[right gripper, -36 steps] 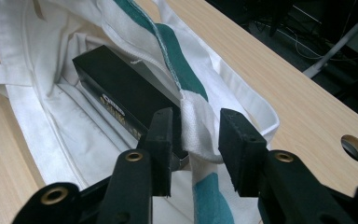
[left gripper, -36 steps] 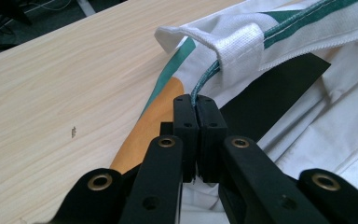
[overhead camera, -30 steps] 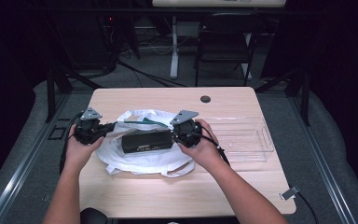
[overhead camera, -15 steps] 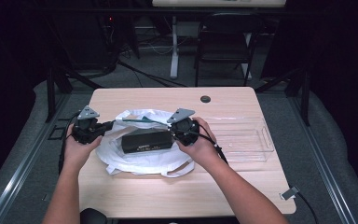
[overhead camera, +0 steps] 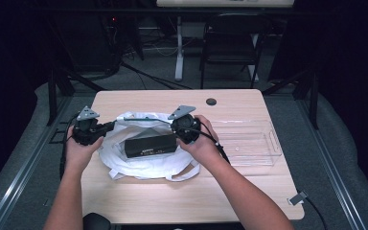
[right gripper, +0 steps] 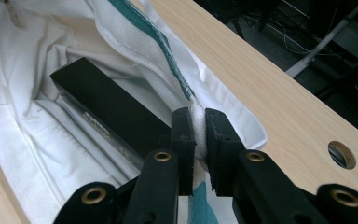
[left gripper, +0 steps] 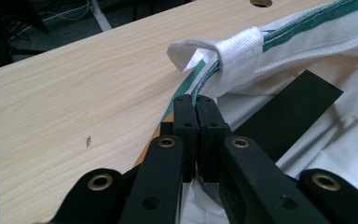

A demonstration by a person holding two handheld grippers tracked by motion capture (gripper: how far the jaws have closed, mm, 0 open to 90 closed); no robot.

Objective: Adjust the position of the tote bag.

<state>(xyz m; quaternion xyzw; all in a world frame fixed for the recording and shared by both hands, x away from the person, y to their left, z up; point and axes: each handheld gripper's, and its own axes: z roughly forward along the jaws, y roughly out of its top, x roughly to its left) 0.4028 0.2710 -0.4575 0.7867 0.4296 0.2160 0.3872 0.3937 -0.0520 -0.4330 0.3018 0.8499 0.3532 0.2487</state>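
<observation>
The left hand-held gripper (left gripper: 196, 108) is clenched on the green-striped rim of a white cloth bag (overhead camera: 146, 160), at the bag's left side beside a folded handle loop (left gripper: 228, 53). The right hand-held gripper (right gripper: 199, 122) pinches the bag's rim at its right side. A long black box (overhead camera: 151, 146) lies inside the bag, between the two grippers. Just right of the bag on the wooden surface (overhead camera: 182, 196) sits what looks like a clear plastic tray (overhead camera: 251, 143); a round hole (overhead camera: 211, 101) lies beyond the bag.

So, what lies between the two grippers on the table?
In the high view, the black box lies in the open white bag, between the left gripper and the right gripper, each clamping the bag's rim.
</observation>
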